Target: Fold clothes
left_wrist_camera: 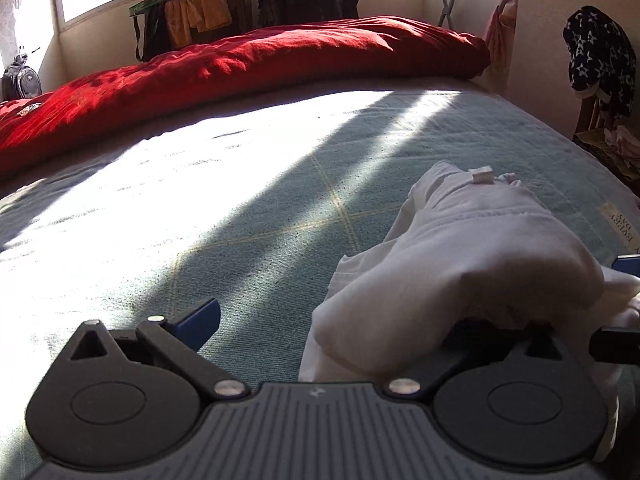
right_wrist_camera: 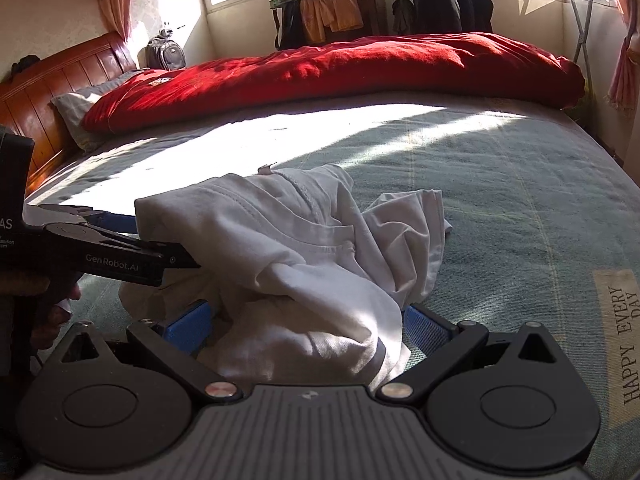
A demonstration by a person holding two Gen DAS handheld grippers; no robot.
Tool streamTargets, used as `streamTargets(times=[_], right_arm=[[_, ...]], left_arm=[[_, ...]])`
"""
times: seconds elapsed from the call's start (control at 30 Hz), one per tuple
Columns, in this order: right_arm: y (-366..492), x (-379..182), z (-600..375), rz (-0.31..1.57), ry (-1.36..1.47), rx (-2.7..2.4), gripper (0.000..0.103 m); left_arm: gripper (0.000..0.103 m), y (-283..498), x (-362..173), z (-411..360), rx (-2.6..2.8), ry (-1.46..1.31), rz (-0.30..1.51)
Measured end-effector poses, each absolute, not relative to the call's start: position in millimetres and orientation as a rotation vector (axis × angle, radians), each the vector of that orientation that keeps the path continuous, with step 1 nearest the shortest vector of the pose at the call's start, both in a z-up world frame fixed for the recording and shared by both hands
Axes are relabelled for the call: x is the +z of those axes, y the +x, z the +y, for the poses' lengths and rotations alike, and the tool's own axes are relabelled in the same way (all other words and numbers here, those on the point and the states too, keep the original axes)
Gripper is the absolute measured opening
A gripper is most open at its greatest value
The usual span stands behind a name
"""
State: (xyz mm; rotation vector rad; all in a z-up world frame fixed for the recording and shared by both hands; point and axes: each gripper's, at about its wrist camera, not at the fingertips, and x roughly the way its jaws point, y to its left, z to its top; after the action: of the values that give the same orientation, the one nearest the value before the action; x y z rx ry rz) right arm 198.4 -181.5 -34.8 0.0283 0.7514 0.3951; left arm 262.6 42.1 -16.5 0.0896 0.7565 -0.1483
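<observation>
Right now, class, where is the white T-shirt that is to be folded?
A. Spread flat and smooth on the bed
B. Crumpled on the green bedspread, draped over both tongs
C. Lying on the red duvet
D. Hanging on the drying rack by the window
B: the white T-shirt lies bunched on the green bedspread, its cloth draped over the open right tongs and the left tongs, well short of the red duvet.
</observation>
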Motion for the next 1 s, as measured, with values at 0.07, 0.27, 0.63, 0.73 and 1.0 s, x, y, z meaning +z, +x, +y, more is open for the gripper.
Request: streamTargets(times=[0.07,0.27,0.63,0.73,1.0], right_arm=[[206,-39,-183,0.75,0.013,0.357,0.103],[233,-56,-191,0.777,0.024,0.284,0.103],[243,-61,-206,0.755,0.013,0.254,0.103],[229,-50,-218,0.714,0.042,0.392,0.103],[238,-29,-244,0.72,0.167,0.832,0.103]], left_arm=[[0.101,265,-15,49,-0.158,0.031,0.75],[0.101,266,-25,40,-0.196,0.092,0.745],[0.097,259,-24,34,-0.232,0.118,0.71],[0.095,254,-22,40,-0.254,0.124,0.713],[0.095,249,-31,54,-0.251,0.116,0.761]])
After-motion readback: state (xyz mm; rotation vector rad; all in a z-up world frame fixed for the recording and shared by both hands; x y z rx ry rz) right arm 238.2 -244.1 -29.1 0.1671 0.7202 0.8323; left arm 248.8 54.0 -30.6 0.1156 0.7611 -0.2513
